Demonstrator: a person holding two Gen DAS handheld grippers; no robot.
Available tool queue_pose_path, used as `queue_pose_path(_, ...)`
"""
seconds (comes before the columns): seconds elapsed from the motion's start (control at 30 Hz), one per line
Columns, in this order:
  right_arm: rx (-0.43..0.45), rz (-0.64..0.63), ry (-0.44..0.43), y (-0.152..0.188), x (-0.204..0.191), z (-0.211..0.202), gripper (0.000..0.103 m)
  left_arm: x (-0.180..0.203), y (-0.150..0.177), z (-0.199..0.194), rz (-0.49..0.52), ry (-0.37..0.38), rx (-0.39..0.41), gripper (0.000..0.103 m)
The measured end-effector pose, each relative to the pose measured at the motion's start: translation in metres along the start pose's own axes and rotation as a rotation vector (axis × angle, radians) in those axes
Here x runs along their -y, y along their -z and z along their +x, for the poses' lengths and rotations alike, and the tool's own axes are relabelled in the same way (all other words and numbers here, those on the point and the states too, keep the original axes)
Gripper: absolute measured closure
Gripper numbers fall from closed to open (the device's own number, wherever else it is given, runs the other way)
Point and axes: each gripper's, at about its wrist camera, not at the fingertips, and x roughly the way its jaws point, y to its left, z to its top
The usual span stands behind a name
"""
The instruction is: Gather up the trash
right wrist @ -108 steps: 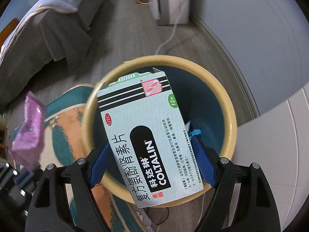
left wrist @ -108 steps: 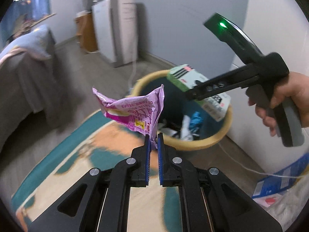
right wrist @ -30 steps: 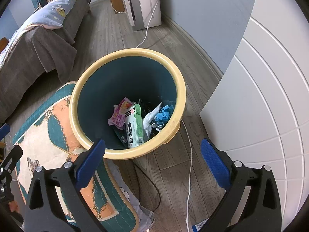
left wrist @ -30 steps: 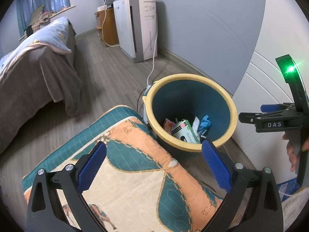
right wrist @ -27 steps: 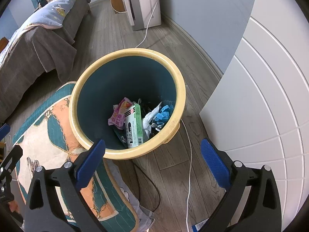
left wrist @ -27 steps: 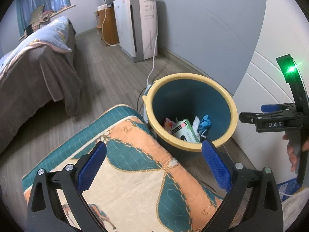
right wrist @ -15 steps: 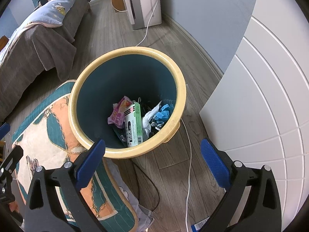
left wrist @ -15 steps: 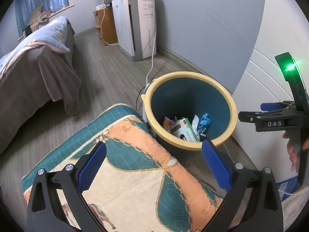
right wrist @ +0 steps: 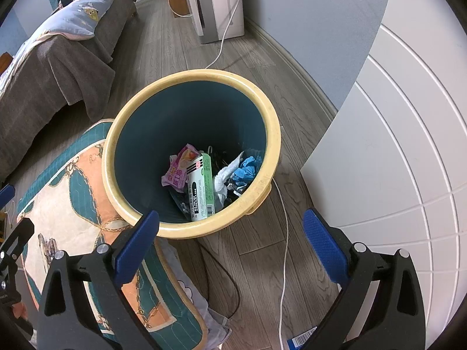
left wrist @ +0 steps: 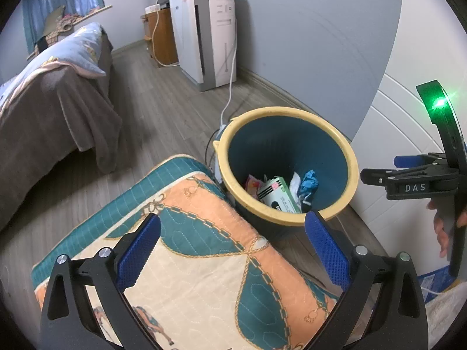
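A teal bin with a yellow rim (left wrist: 351, 157) (right wrist: 274, 125) stands on the wood floor. Inside it lie a pink wrapper (right wrist: 178, 169) (left wrist: 252, 183), a green and white medicine box (right wrist: 201, 188) (left wrist: 277, 194), white tissue and a crumpled blue glove (right wrist: 247, 167). My left gripper (left wrist: 233, 250) hangs open and empty over a patterned quilt, just short of the bin. My right gripper (right wrist: 232, 248) is open and empty above the bin's near rim; its black body (left wrist: 414, 180) shows at the right of the left wrist view, held by a hand.
A teal, orange and cream quilt (left wrist: 189, 248) (right wrist: 76, 218) lies left of the bin. A bed with a grey blanket (left wrist: 43, 110) is at far left, a white appliance (left wrist: 207, 35) by the wall. Cables (right wrist: 283, 233) run across the floor. A white panelled door (right wrist: 408, 160) stands at right.
Since 3.6 s ago both grippers have opened: the pink wrapper and the medicine box now lie in the bin. Over the last second both views have hardly shifted.
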Motion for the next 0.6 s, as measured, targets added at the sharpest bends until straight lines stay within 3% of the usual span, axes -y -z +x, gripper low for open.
queue_pose_path(0.6, -0.004, 0.000, 0.002, -0.0013, 0.0024, 0.0010, 0.006, 0.0024, 0.0008, 0.0003, 0.019, 0.001, 0.007, 0.005)
